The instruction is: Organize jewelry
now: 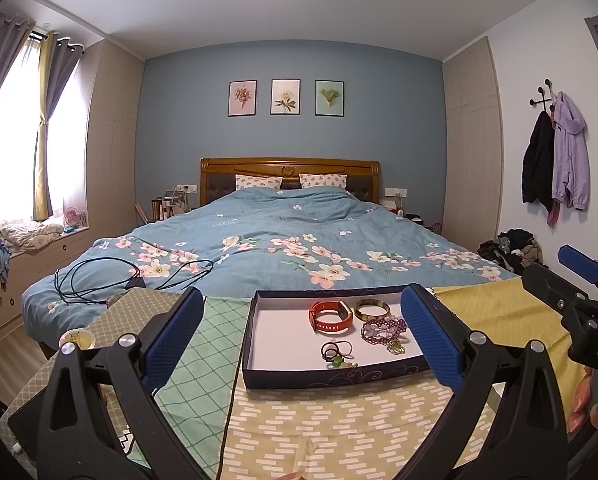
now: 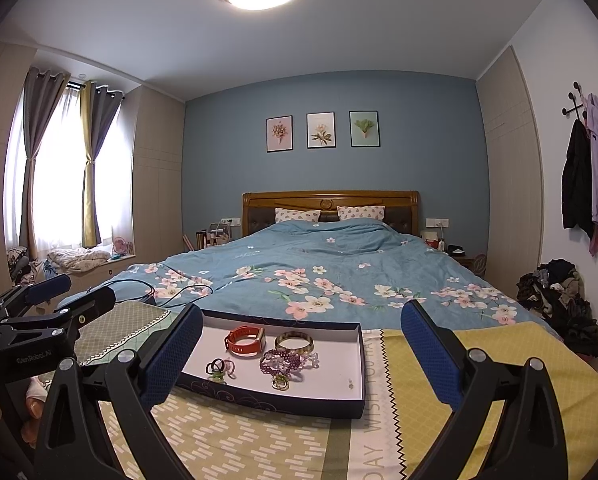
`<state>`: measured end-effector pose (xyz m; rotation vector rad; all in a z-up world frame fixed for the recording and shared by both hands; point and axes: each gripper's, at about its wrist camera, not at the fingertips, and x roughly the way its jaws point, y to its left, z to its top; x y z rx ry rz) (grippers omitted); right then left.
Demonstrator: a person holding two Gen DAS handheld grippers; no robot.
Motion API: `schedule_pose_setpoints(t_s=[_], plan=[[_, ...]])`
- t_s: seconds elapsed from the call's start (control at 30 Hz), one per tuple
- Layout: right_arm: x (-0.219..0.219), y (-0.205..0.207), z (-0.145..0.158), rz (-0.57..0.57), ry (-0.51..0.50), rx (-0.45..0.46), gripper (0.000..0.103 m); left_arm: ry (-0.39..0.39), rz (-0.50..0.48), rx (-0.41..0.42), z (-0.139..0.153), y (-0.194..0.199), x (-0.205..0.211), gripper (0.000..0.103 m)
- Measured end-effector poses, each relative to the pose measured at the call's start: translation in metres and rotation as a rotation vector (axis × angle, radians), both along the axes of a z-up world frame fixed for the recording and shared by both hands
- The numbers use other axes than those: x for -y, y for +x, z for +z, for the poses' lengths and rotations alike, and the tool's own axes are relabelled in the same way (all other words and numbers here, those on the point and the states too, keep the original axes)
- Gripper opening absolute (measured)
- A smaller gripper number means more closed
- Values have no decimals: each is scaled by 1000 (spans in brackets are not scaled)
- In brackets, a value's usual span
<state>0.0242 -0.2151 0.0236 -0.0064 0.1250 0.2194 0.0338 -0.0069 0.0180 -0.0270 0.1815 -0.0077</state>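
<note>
— hovering over a patterned cloth at the foot of the bed (image 1: 283, 216), the left gripper (image 1: 299, 338) and right gripper (image 2: 301, 354) are both standing with jaws spread wide, holding nothing.

— and where is the jewelry sitting?

— it is all lying inside the shallow dark box (image 1: 331, 376) on the cloth: an orange watch (image 1: 331, 316) and a bangle (image 1: 373, 309) toward the far wall, a purple bead bracelet (image 1: 383, 330) and some small rings (image 1: 336, 350) nearer the front.

— which side is closer?

— the box is lying straight ahead of the left gripper, framed between its jaws, its long axis running left to right; in the right wrist view the same box (image 2: 275, 398) is sitting off to the left. so the left one seems better placed, with the rings nearest its reach.
</note>
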Motion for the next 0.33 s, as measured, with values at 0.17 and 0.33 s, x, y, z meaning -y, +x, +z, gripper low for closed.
schedule_pose_setpoints(t_s=[0.17,0.33], plan=[[6,4,-4,-3,-3,-31,96,2,-1,-53,-8,5,-2,97],[33,34,-19,-77,-43,-201,96,-1,13,-153,-18,26,-21,97]])
